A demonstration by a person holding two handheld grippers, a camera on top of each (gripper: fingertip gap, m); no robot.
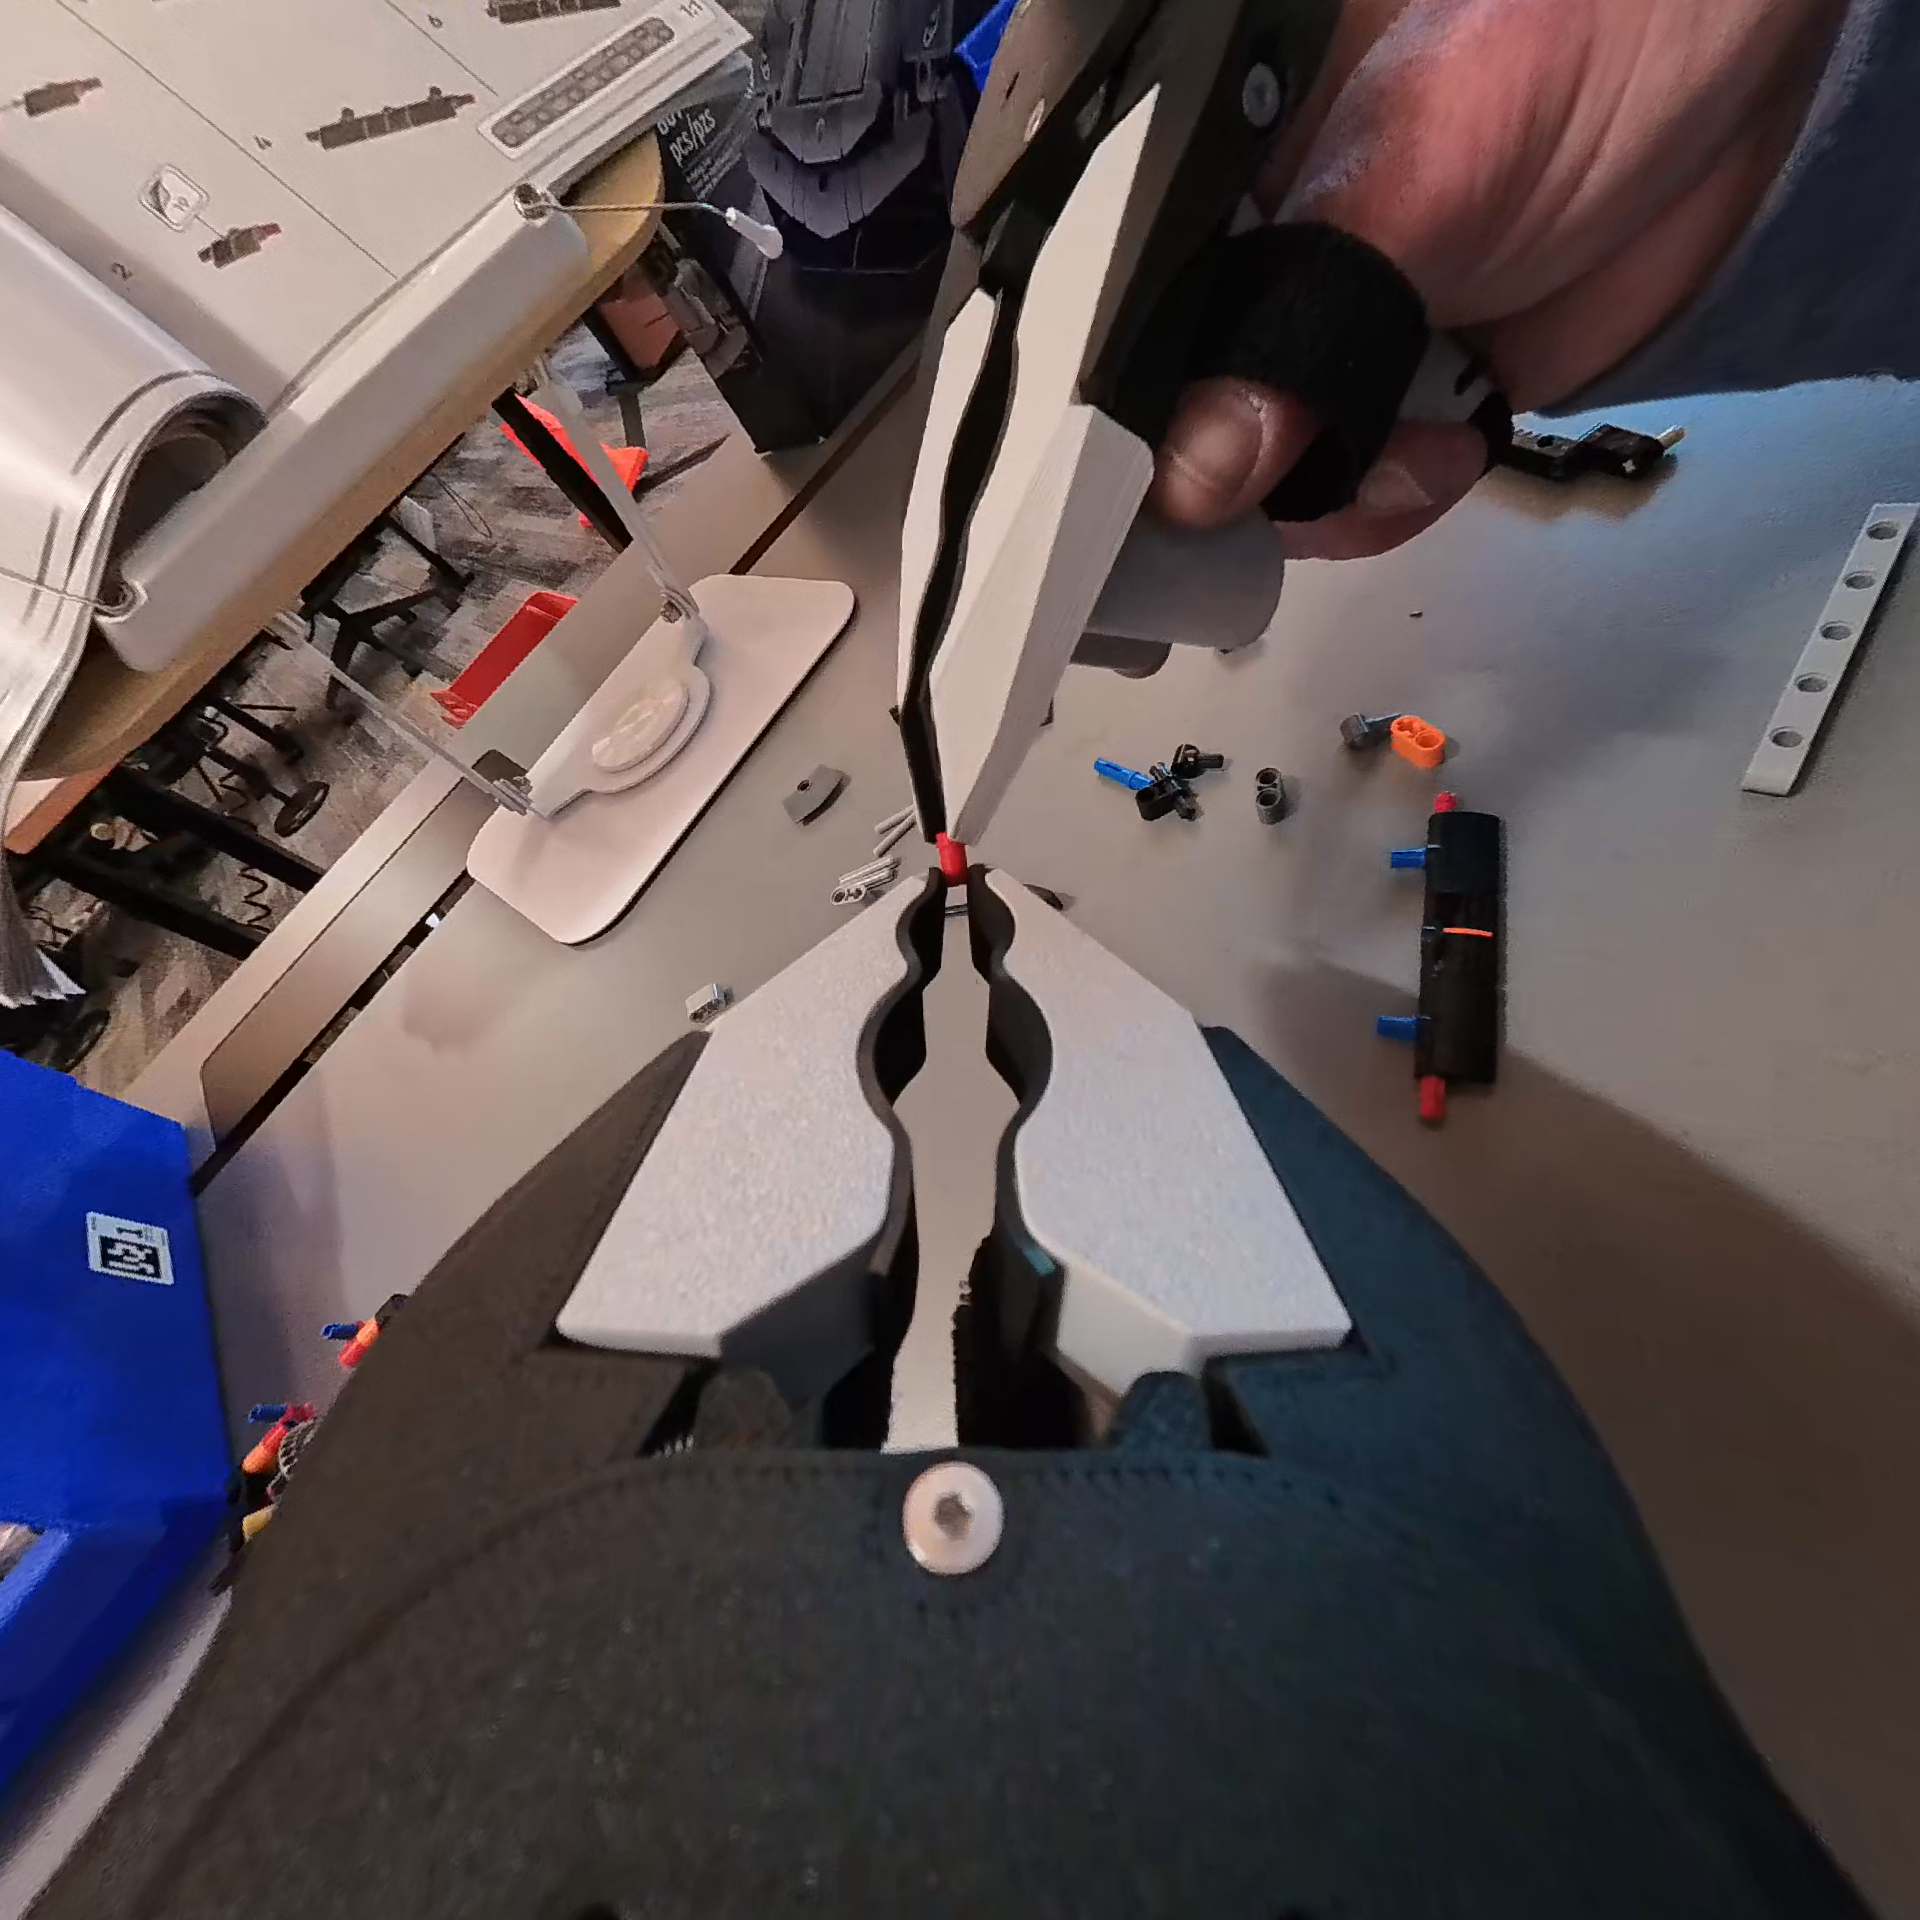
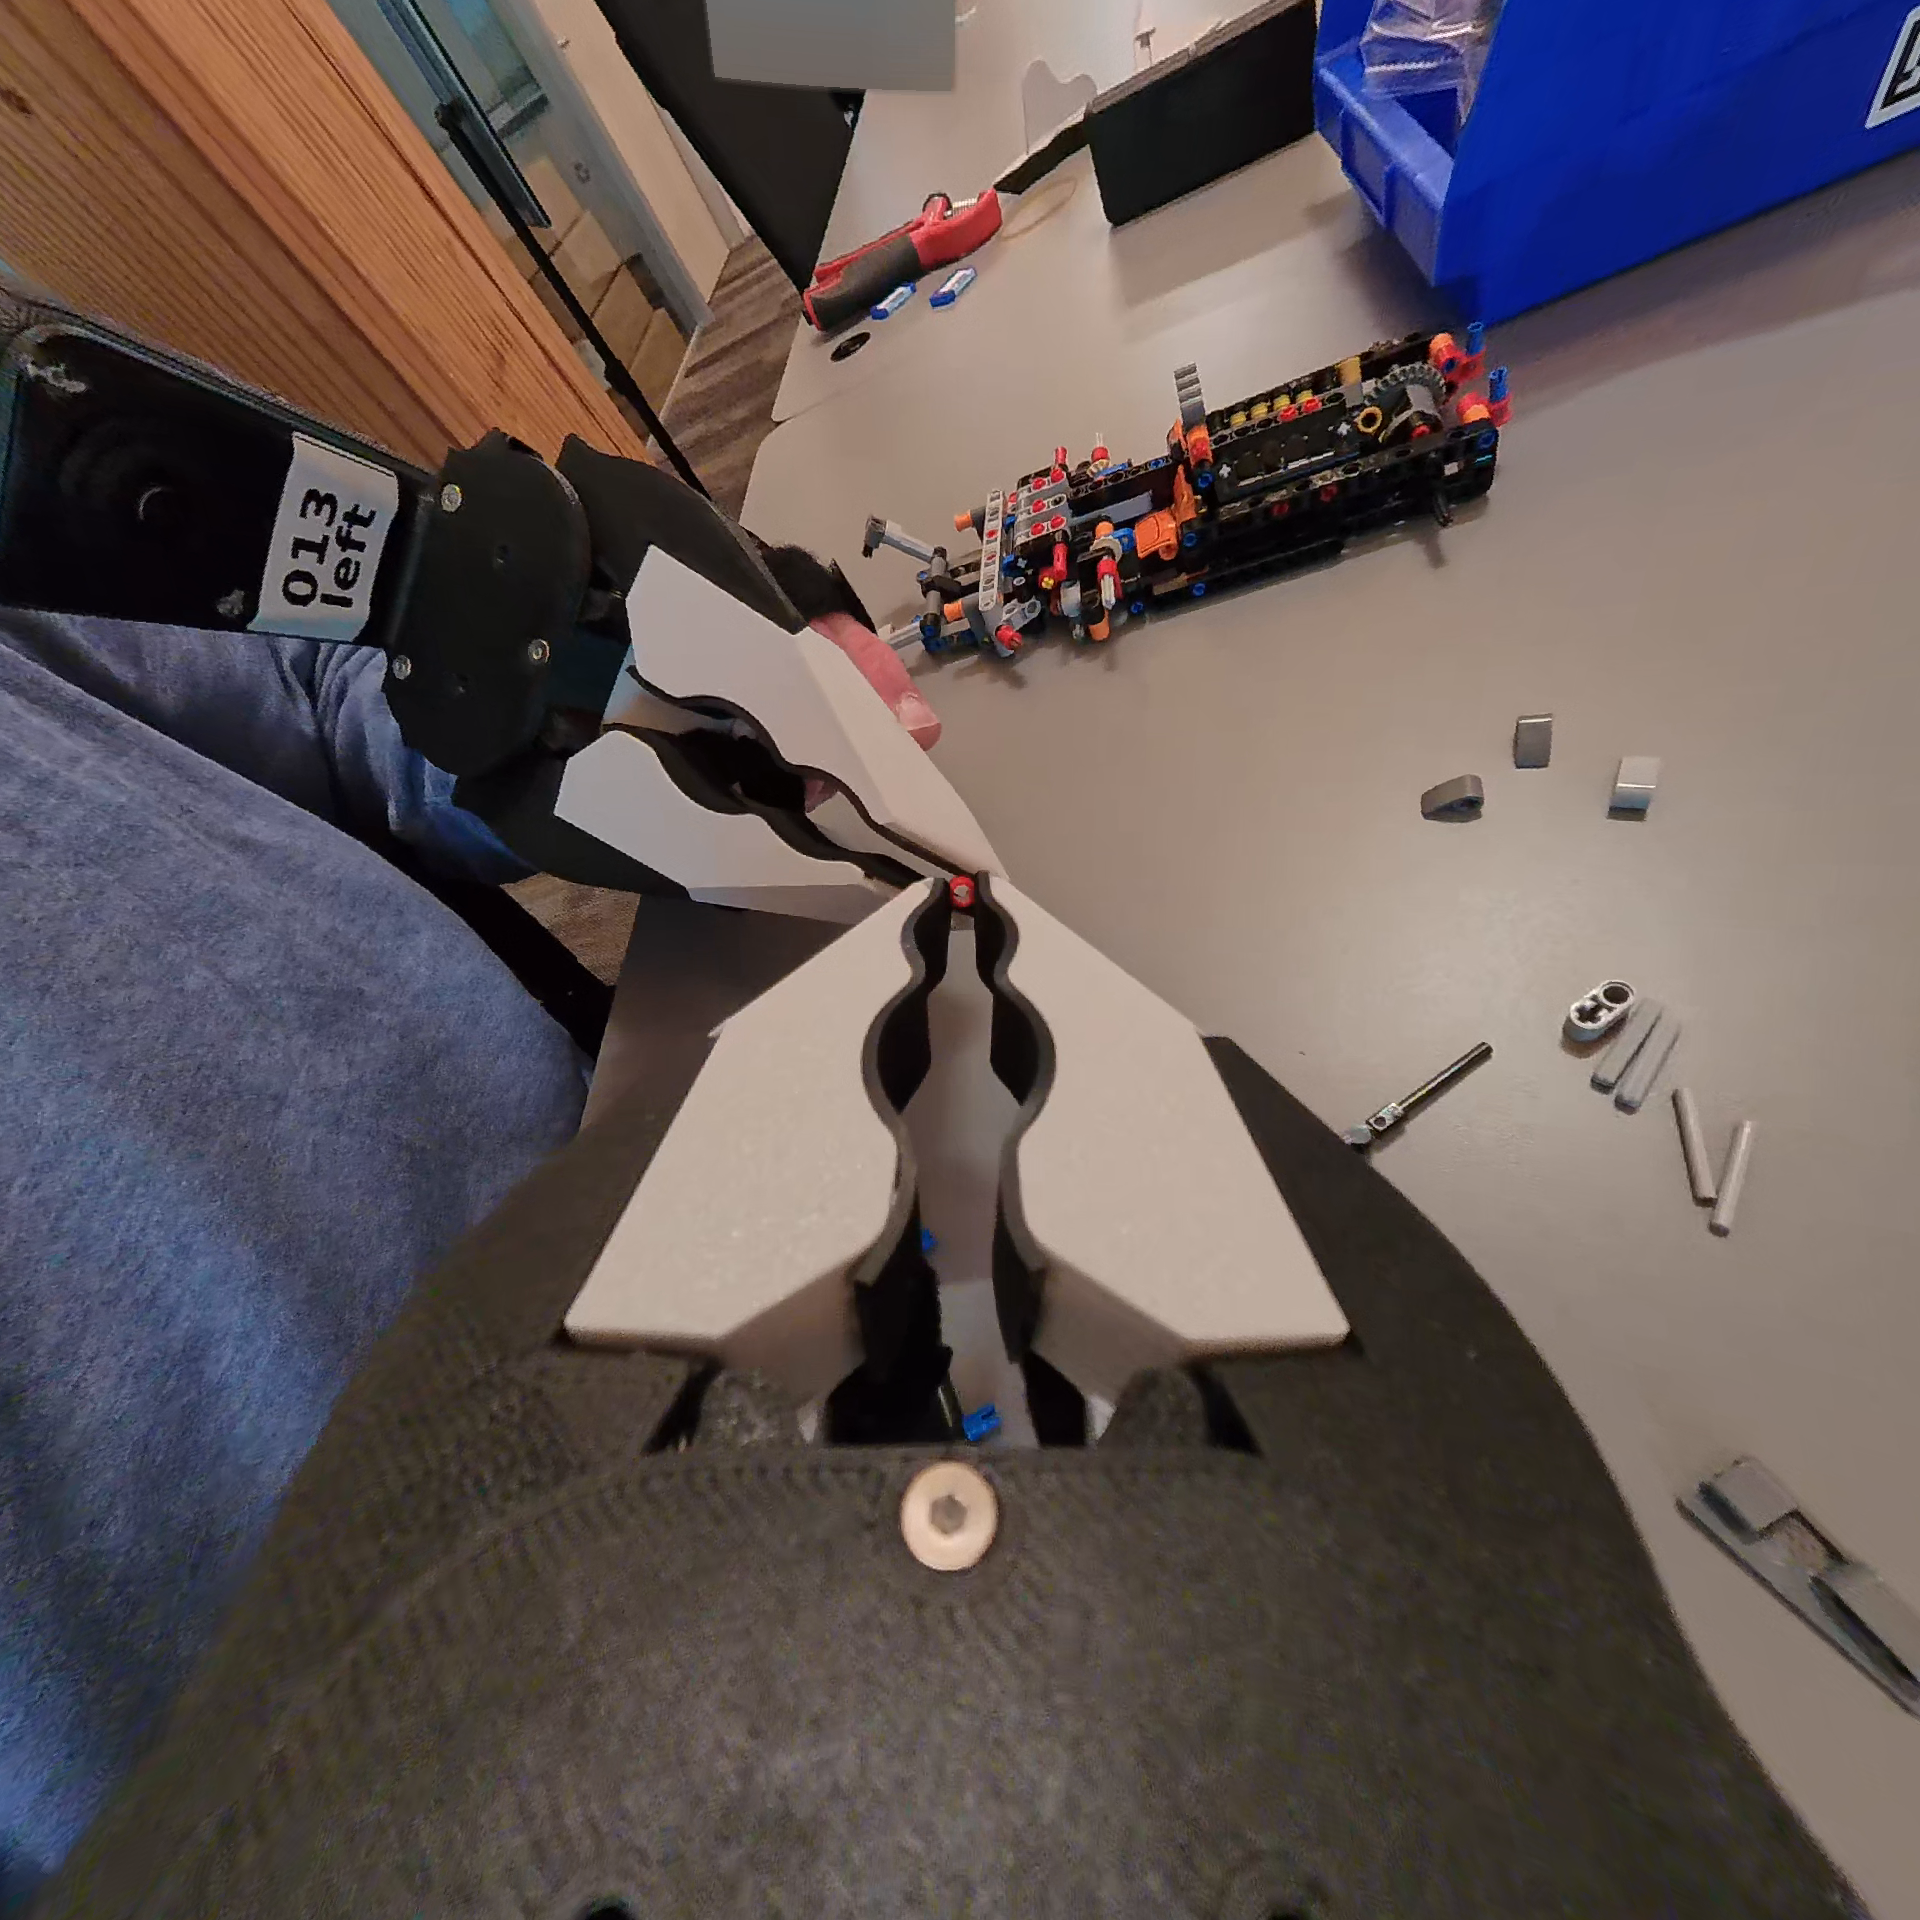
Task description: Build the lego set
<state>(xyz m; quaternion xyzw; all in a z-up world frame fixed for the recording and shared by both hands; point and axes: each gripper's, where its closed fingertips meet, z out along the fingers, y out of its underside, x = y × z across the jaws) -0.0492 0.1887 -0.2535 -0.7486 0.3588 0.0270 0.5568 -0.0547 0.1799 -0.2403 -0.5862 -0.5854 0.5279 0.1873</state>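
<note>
A small red pin (image 1: 948, 856) sits between the tips of both grippers, above the grey table (image 1: 1351, 1247). My left gripper (image 1: 954, 896) is shut, with its tips closed around the pin's near end, where a dark bit shows. My right gripper (image 1: 938, 828) comes down from above and is shut on the pin's far end. In the right wrist view the red pin (image 2: 961, 890) shows end-on between the tips of my right gripper (image 2: 961, 896), and my left gripper (image 2: 933, 871) meets it from the left. The large black and orange Technic build (image 2: 1226, 488) lies on the table beyond.
A black sub-assembly with blue and red pins (image 1: 1460, 951), an orange connector (image 1: 1418, 740), a white holed beam (image 1: 1834, 649) and small grey axles (image 2: 1704, 1164) lie loose. An instruction book on a stand (image 1: 260, 156) is at the left. Blue bins (image 1: 94, 1351) (image 2: 1621, 135) stand at the edges. My left and right fingertips are right by each other. From either gripper's tips it is about 15 cm to the orange connector (image 1: 1418, 740).
</note>
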